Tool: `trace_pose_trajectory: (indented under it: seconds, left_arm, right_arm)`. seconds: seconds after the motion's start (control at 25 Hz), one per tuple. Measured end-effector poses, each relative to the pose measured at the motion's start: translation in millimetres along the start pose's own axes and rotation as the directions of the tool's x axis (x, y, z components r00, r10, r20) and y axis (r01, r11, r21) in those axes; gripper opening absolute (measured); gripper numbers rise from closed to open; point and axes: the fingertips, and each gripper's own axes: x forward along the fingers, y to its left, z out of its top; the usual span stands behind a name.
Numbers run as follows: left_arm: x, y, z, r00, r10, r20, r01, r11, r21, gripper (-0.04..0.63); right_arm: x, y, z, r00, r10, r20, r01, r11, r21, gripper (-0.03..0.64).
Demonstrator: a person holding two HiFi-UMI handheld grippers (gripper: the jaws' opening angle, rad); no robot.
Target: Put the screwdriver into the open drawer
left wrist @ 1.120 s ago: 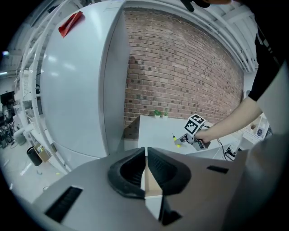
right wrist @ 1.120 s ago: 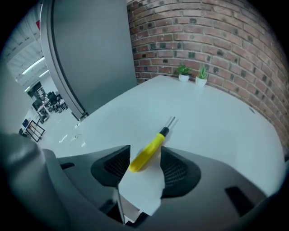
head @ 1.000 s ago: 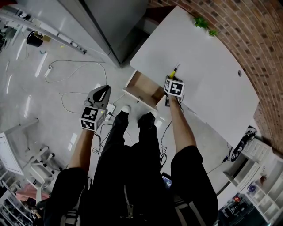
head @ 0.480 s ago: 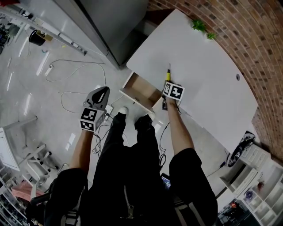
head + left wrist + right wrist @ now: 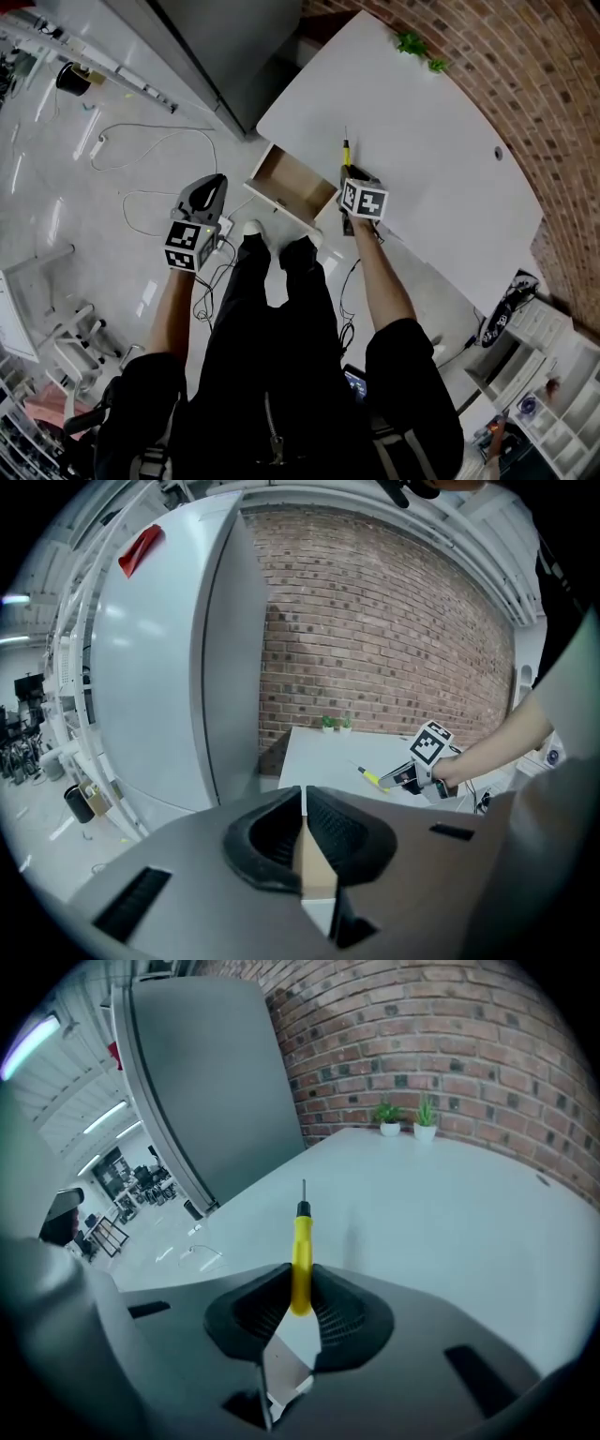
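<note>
The screwdriver (image 5: pixel 301 1241) has a yellow handle and a thin metal tip that points away from me. My right gripper (image 5: pixel 300 1288) is shut on its handle and holds it just above the white table (image 5: pixel 441 169). In the head view the screwdriver (image 5: pixel 344 150) sticks out ahead of the right gripper (image 5: pixel 348 174), right beside the open wooden drawer (image 5: pixel 281 176) at the table's near edge. My left gripper (image 5: pixel 213 183) hangs over the floor to the left of the drawer, its jaws shut with nothing between them. The left gripper view shows the right gripper (image 5: pixel 409 775) with the screwdriver (image 5: pixel 372 778).
A tall grey cabinet (image 5: pixel 234 47) stands left of the table. Two small potted plants (image 5: pixel 420 49) sit at the table's far edge by the brick wall (image 5: pixel 525 56). Cables (image 5: pixel 141 169) lie on the floor, and the person's shoes (image 5: pixel 251 228) are below the drawer.
The right gripper has lifted slightly with the screwdriver and shifted left toward the drawer; the tip now points straight away instead of slanting right. The left gripper has barely moved.
</note>
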Motion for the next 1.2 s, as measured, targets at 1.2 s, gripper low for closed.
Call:
trace_pose_trajectory:
  seconds: [1.2]
  left_arm:
    - [3.4,33.2,-75.7,0.995,-0.024,-0.092,0.019,0.998,-0.057,0.035]
  right_arm:
    - [65.0,119.3,-143.7,0.952,0.146,-0.27,-0.255,0.866,-0.43,0.077]
